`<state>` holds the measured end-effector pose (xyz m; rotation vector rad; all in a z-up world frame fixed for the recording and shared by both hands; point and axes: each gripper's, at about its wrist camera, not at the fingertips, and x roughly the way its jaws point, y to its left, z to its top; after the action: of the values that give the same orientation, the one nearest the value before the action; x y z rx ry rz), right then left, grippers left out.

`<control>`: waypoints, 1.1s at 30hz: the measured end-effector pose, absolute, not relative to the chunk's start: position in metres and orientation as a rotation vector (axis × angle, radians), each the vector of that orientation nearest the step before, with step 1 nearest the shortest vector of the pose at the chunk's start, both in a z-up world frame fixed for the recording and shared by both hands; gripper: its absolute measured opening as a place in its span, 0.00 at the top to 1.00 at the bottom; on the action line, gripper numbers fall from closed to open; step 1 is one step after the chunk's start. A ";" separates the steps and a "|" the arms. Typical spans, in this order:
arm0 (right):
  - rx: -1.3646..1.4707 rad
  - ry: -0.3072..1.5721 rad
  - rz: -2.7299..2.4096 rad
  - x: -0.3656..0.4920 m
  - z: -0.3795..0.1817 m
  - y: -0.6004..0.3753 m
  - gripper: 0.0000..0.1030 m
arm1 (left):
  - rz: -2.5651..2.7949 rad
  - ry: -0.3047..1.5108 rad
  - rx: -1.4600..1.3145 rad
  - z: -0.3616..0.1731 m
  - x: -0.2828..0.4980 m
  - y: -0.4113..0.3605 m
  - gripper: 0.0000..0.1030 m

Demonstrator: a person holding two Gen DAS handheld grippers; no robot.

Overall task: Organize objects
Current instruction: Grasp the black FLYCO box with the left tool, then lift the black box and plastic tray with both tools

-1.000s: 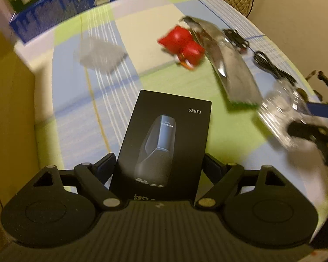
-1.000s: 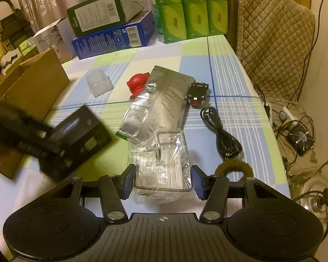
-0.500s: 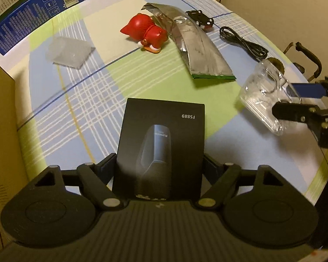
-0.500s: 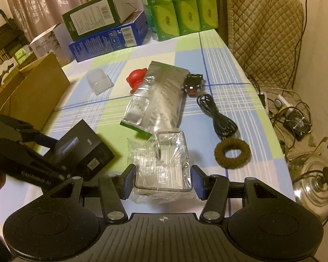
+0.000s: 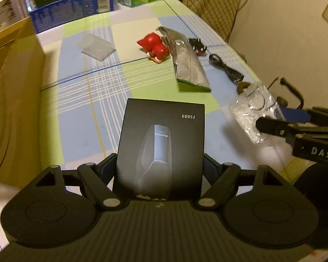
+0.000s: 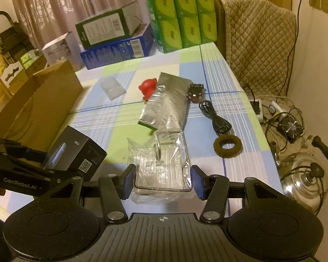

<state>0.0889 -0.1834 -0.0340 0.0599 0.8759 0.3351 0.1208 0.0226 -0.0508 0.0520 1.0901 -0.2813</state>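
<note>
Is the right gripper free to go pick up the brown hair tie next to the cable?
Probably not yet. The right gripper is shut on the clear plastic case, so its fingers are occupied. The brown hair tie itself lies uncovered on the tablecloth.

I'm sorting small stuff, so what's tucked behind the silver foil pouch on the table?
The red figure sits at the silver foil pouch's far left corner, its lower part hidden by the pouch. A small black gadget lies at its right edge. Anything underneath is covered.

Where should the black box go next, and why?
Probably left, over the open cardboard box. The left gripper already has its jaws shut on the black box, lifted off the table, and the cardboard box stands open right beside it.
</note>
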 end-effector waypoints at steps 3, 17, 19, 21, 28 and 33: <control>0.062 0.859 0.342 0.073 -0.023 -0.181 0.51 | -0.260 1.071 0.002 -0.038 0.101 0.028 0.25; 0.016 0.811 0.367 0.024 0.008 -0.171 0.51 | -0.231 1.003 -0.118 -0.009 0.047 0.044 0.25; 0.014 0.808 0.372 0.021 0.009 -0.170 0.51 | -0.227 0.999 -0.123 -0.007 0.043 0.046 0.25; 0.014 0.807 0.375 0.019 0.010 -0.169 0.51 | -0.227 0.994 -0.130 -0.006 0.041 0.048 0.25; 0.014 0.804 0.383 0.016 0.011 -0.168 0.51 | -0.226 0.986 -0.135 -0.005 0.035 0.049 0.25; 0.012 0.806 0.384 0.017 0.010 -0.167 0.51 | -0.226 0.984 -0.137 -0.004 0.035 0.050 0.25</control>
<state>0.0167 -0.1668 0.0102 0.0120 0.8055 0.3839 0.0348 0.0499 -0.0040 -0.1374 0.9842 -0.2261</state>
